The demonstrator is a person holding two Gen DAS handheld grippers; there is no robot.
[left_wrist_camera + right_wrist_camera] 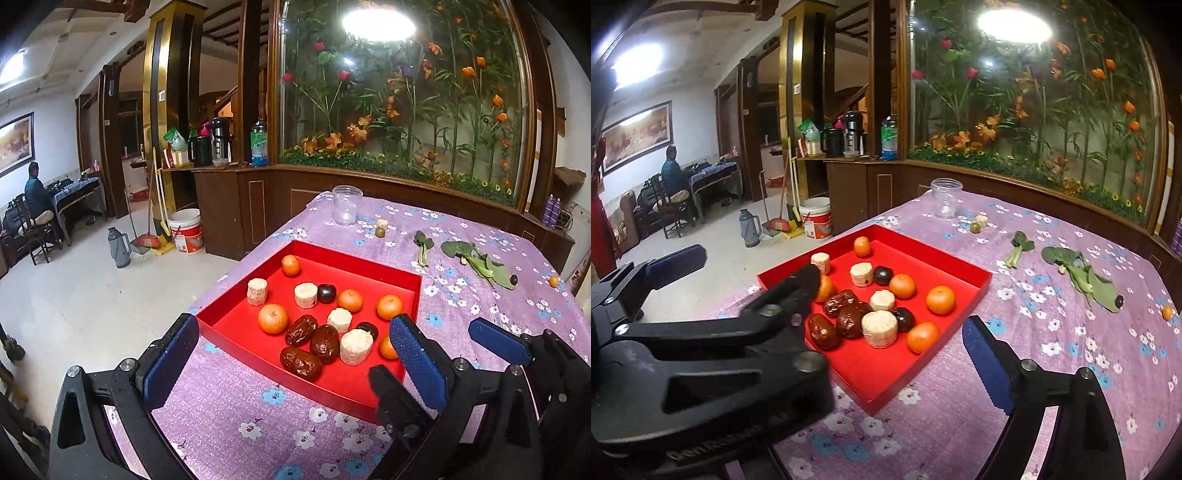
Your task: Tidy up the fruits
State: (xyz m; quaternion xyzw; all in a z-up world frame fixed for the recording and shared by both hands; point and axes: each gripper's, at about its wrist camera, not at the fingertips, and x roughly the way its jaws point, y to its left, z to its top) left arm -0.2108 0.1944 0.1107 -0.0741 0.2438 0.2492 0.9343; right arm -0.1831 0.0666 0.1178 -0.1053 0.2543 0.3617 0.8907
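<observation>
The red tray [413,295] sits on the tabletop [258,417] with most of the fruit already in it: several oranges [273,318], three wrinkled dates [324,343], a couple of dark plums [326,293] and pale cut chunks [355,346]. Both tools hang just short of the tray's near edge. The left hand-held gripper [295,350] is spread wide with nothing between its blue pads, and the right hand-held gripper [890,325] is likewise spread and empty, its right finger beside the tray's near right wall. Stray pieces lie outside the tray: a small orange [1167,313] and a dark fruit [1119,301] near the far right edge of the cloth, the dark one touching the green leaves [1082,275], and a green fruit [975,228] beside a pale chunk [981,220] close to the clear jar [946,198]. So the job looks mostly done, and the step in hand seems to be a pause between pickups. The next move probably calls for the right tool to reach well across to the small orange or dark fruit, centre it between the fingers and close gently, since round fruit could roll off the cloth.
</observation>
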